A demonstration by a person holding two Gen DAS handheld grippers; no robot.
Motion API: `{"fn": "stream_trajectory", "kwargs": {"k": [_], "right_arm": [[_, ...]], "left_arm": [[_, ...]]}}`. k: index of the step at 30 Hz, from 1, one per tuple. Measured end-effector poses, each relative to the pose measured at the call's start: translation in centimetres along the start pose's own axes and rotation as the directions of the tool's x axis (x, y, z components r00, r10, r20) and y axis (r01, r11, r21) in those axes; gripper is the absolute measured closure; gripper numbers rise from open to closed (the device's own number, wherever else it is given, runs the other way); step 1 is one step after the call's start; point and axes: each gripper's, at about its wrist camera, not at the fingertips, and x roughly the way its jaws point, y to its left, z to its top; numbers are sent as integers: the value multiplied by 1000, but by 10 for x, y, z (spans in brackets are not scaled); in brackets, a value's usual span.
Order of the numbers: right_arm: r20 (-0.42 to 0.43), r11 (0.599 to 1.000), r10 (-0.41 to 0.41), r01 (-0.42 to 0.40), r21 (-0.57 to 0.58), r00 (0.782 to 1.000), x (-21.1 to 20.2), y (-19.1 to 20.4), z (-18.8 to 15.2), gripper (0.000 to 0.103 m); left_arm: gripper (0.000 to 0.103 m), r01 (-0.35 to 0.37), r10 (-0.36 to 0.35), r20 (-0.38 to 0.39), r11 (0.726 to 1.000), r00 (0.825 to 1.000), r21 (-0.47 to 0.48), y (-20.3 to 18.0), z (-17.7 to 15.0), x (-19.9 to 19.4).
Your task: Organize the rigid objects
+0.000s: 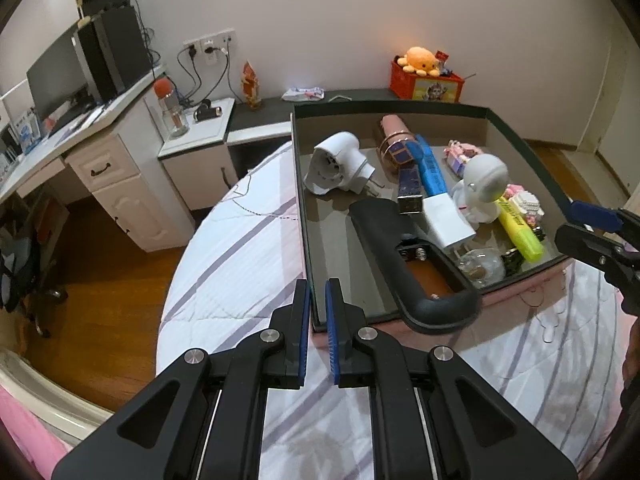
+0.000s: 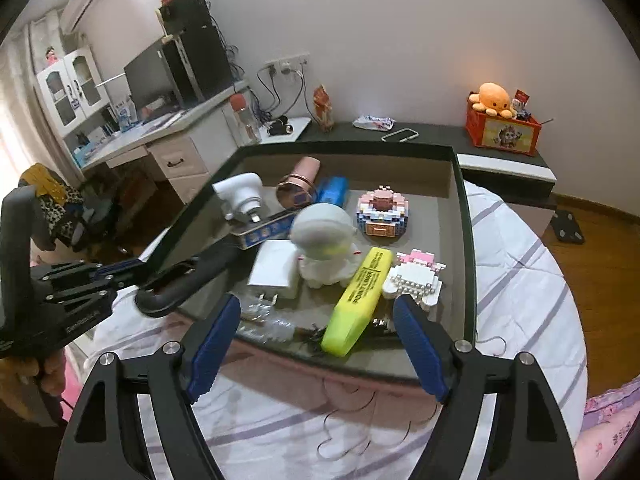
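A dark open box (image 1: 308, 216) (image 2: 464, 240) lies on the bed and holds several rigid objects: a white plug adapter (image 1: 340, 164) (image 2: 240, 196), a black battery case (image 1: 404, 256) (image 2: 188, 280) sticking out over the near rim, a white astronaut figure (image 1: 484, 184) (image 2: 324, 244), a yellow highlighter (image 1: 520, 232) (image 2: 358, 300), a white charger (image 1: 448, 220) (image 2: 276, 268). My left gripper (image 1: 317, 292) is shut and empty at the box's near left corner. My right gripper (image 2: 316, 320) is open and empty above the box's near rim, around the highlighter's end.
The striped bed sheet (image 1: 240, 248) surrounds the box. A white desk with a monitor (image 1: 60, 72) stands at the left. A red box with an orange plush octopus (image 2: 500, 120) sits on the dark ledge behind. Wooden floor lies to the right (image 2: 592, 264).
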Motion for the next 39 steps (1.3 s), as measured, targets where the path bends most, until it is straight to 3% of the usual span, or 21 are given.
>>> {"fn": "stream_trajectory", "kwargs": {"k": [1,3,7,9,11,16,19,21,23,39], "right_arm": [[9,1000,-7,7,-8,1000,-4,2,-1,21],[30,1000,-2,2,-27,1000,-13,7,-3,18],[56,997,-19,23,-75,998,-28,20,-9,0],[77,995,-26,33,-93,997,-37,24,-14,0],[82,995,-24,32,-90,996,-45,25,-17,0],[126,992,-86,97,-85,988,-68,27,-31,0],[154,994,-89,98,-52,984,-84,21,-37,0],[168,995,-82,92,-50,982,-95,22,-44,0],[176,995,-84,93,-45,981,-104,25,-50,0],[306,989,-95,125,-82,947,-188,70,-98,0]], "left_arm": [[89,0,0,8,1000,1000,-1,-2,-1,-5],[70,3,-3,26,1000,1000,-3,-5,-2,-14],[42,-2,0,97,1000,995,14,-18,-7,-42],[20,-4,3,134,1000,991,8,-23,-10,-54],[10,-12,11,165,1000,986,4,-27,-14,-64],[4,-16,12,195,1000,981,18,-42,-25,-82],[2,-32,25,227,999,974,28,-52,-34,-97],[1,0,-6,248,1000,969,27,-56,-41,-109],[1,39,-45,272,999,961,27,-60,-48,-123],[0,27,-43,424,999,905,44,-75,-102,-215]]}}
